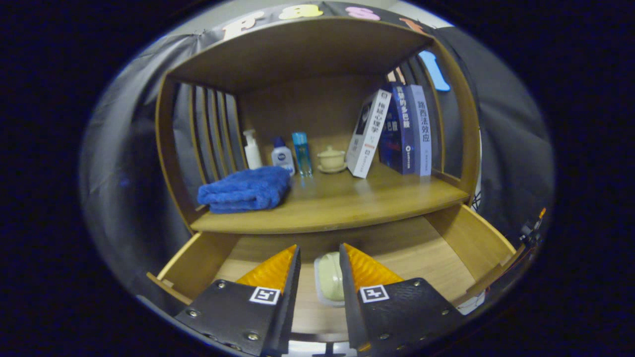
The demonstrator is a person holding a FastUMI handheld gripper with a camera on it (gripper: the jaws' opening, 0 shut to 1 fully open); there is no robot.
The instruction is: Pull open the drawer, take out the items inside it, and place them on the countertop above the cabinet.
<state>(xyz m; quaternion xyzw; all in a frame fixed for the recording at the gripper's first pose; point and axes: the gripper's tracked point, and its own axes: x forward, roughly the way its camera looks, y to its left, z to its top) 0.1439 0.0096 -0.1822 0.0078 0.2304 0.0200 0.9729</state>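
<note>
2 fingers of the gripper [320, 267] point down into the pulled-out drawer [476, 238], and the jaws stand apart with a pale soap bar in a white dish [330, 280] lying in the gap between them. Whether either finger touches the dish cannot be told; the left finger sits clear of it, the right finger's inner edge runs close along its side. So the tongs are released, not clenched on anything.

The soap dish rests on the drawer's wooden floor, toward the front middle, at about 12 o'clock from the fingertips and between them. The drawer's side walls flare out at 10 o'clock and 2 o'clock.

Above the drawer, beyond the fingers, is the countertop [347, 208] of the cabinet, a wooden shelf under a curved hood. On it, at 11 o'clock, a folded blue towel [245, 191] lies near the front left edge. Behind the towel stand 3 bottles: a white pump bottle [252, 149], a small white bottle with a blue cap [282, 156] and a slim blue bottle [301, 153]. Just beside them, at 12 o'clock, sits a cream lidded cup on a saucer [331, 159]. At 1 o'clock, 1 white book [368, 134] leans against 2 upright books [409, 130].
</note>
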